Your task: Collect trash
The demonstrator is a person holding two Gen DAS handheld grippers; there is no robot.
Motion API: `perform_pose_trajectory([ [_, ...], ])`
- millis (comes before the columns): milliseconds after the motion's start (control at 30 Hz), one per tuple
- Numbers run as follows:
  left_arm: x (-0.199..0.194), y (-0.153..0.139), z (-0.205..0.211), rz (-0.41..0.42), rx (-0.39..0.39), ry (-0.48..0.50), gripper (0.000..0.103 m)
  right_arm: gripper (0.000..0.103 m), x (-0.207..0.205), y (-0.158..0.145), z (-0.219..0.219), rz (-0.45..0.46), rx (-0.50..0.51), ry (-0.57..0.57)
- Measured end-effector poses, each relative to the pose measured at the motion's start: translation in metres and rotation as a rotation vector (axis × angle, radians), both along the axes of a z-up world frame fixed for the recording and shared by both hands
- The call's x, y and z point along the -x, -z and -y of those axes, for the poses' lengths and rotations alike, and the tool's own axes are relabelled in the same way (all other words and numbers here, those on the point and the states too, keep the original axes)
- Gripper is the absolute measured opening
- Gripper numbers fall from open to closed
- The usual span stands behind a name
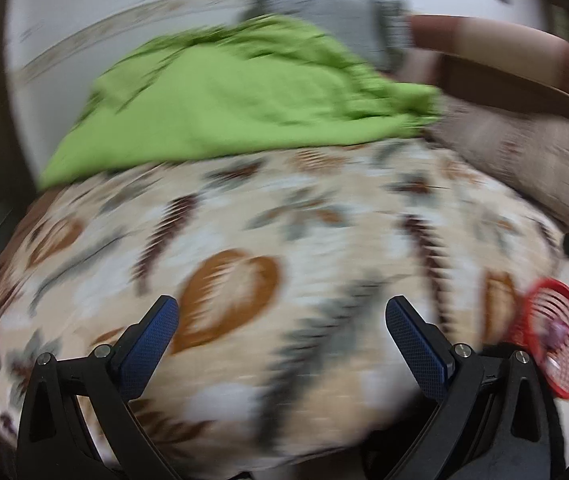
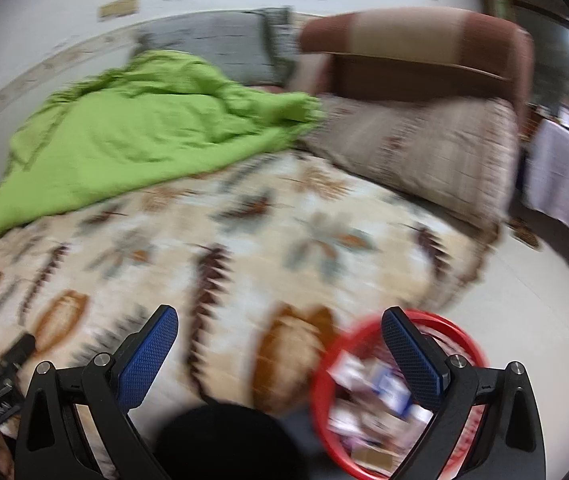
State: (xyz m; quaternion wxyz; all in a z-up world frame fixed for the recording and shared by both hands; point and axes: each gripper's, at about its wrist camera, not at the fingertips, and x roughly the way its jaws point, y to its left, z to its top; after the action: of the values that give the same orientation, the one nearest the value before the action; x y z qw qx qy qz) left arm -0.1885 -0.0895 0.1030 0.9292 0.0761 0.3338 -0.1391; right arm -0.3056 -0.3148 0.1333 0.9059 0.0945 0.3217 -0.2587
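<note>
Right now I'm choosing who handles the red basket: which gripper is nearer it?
Right. The right gripper is at the red basket's rim; the left gripper hangs off to its left.

Trash (image 2: 376, 388) in basket (image 2: 324, 364); blanket (image 2: 124, 128) on bed (image 2: 244, 240)

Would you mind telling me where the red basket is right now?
The red basket sits low and right in the right wrist view, behind that gripper's right finger at the patterned bedspread's near edge; the left wrist view shows it far right.

Home bedrm: bed (image 2: 268, 240), pillows (image 2: 424, 152).
</note>
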Motion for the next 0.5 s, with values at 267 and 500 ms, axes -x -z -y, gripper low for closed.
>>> perform_pose_trajectory([
  [267, -0.082, 0.033, -0.091, -0.172, 0.119, -0.311, 0.103, 0.103, -0.143, 0.051, -0.059, -0.149, 0.015, -0.256],
  [500, -0.140, 0.077, -0.103, -0.259, 0.095, -0.359, 0.103, 0.103, -0.214, 0.107, -0.057, -0.263, -0.089, -0.228],
])
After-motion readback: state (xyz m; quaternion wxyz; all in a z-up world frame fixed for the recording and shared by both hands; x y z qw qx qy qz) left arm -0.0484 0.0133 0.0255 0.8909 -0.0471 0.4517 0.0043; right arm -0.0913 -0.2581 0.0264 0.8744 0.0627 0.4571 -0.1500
